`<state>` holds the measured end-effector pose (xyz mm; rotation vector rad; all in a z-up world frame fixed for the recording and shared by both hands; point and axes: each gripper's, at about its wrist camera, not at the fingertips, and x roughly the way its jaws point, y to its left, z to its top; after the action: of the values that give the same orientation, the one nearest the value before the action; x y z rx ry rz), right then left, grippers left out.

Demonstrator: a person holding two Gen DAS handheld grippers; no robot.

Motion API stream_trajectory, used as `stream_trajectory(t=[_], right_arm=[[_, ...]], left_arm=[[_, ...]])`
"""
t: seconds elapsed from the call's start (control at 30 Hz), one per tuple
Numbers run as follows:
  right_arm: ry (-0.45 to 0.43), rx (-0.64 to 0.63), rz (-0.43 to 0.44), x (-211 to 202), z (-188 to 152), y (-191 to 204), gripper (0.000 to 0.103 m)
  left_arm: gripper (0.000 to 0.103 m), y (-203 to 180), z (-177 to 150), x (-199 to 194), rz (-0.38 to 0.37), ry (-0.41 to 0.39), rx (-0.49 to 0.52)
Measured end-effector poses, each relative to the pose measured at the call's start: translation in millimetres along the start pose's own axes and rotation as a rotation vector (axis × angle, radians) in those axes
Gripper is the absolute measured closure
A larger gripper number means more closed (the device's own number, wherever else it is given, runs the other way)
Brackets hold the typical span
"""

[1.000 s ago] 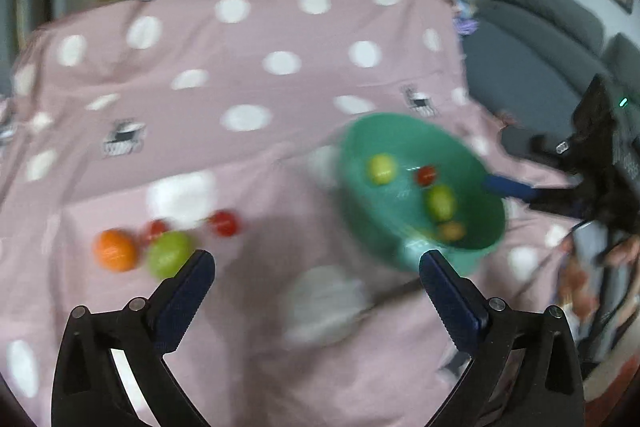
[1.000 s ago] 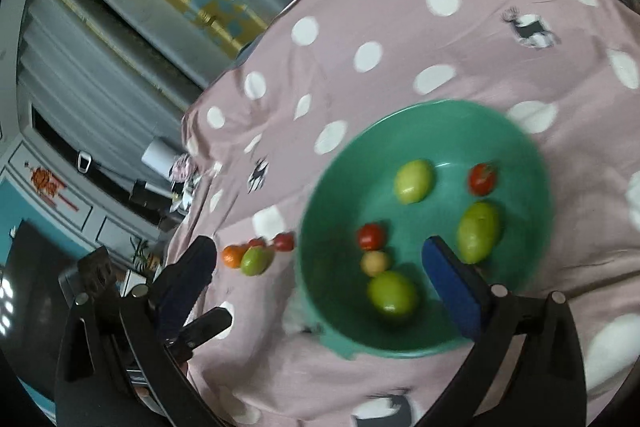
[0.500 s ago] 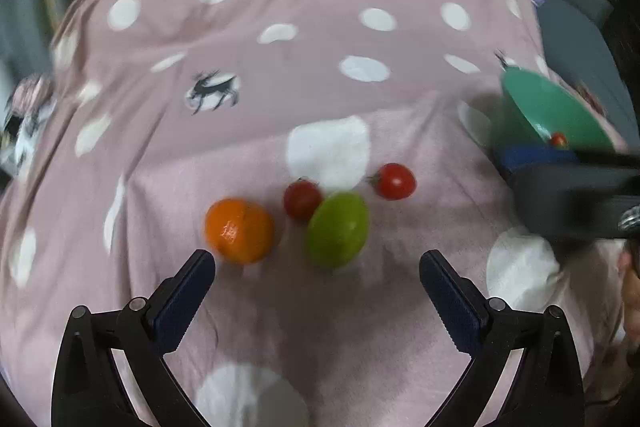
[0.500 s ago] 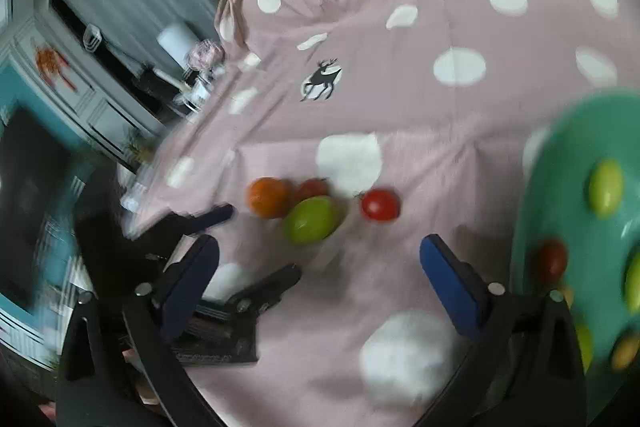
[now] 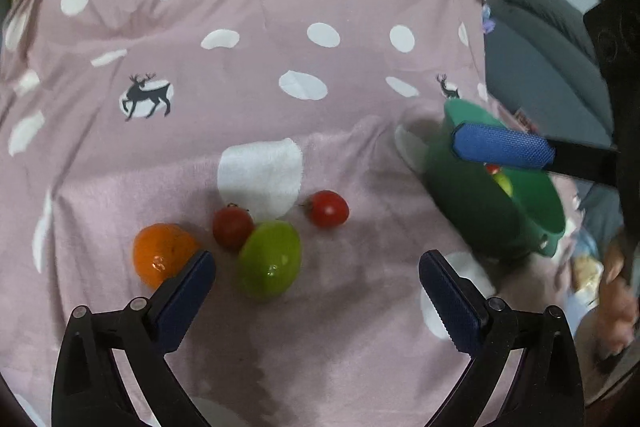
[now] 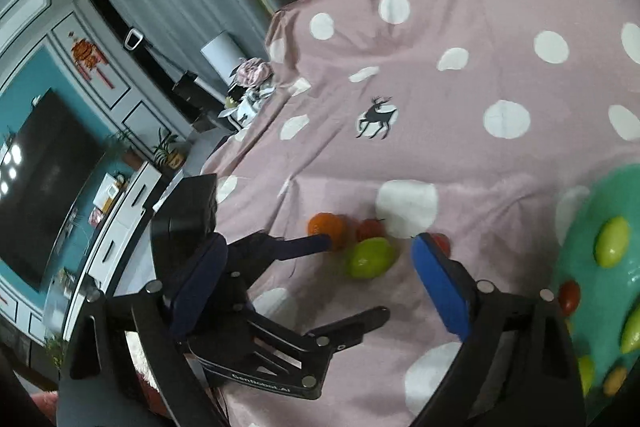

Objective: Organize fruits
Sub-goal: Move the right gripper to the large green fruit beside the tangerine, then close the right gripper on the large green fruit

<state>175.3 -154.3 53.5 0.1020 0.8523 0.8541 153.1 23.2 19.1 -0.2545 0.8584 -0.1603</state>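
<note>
On the pink dotted cloth lie an orange [image 5: 164, 254], a green fruit [image 5: 270, 259] and two red tomatoes [image 5: 233, 227] [image 5: 328, 209]. My left gripper [image 5: 316, 291] is open and empty, just short of the green fruit. A green bowl [image 5: 472, 199] with several fruits stands at the right. My right gripper [image 6: 320, 287] is open and empty, left of the bowl [image 6: 600, 311]; one of its fingers [image 5: 502, 147] shows above the bowl. The right wrist view shows the orange [image 6: 326, 225], the green fruit [image 6: 372, 258] and the left gripper's body [image 6: 248, 267].
The cloth [image 5: 280, 67] covers the table. A grey sofa [image 5: 552, 39] stands at the right. In the right wrist view a TV [image 6: 36, 179] and cabinets stand beyond the table's left edge.
Both grippers have swung away from the bowl toward the loose fruits on the cloth. My left gripper has come closer to the green fruit. Both stayed open.
</note>
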Motion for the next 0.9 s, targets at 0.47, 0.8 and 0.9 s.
stream_trajectory(t=[0.47, 0.8, 0.9], right_arm=[[0.180, 0.158, -0.031, 75.6, -5.8, -33.9, 0.023], [0.230, 0.209, -0.042, 102.7, -12.3, -56.7, 0.042], [0.241, 0.210, -0.033, 105.4, -14.2, -57.1, 0.054]], left_arm=[[0.019, 7.3, -27.0, 60.3, 0.078, 0.026, -0.062], [0.020, 9.7, -30.0, 115.7, 0.048, 0.088, -0.106], [0.032, 3.8, -27.7, 125.3, 0.104, 0.087, -0.076]])
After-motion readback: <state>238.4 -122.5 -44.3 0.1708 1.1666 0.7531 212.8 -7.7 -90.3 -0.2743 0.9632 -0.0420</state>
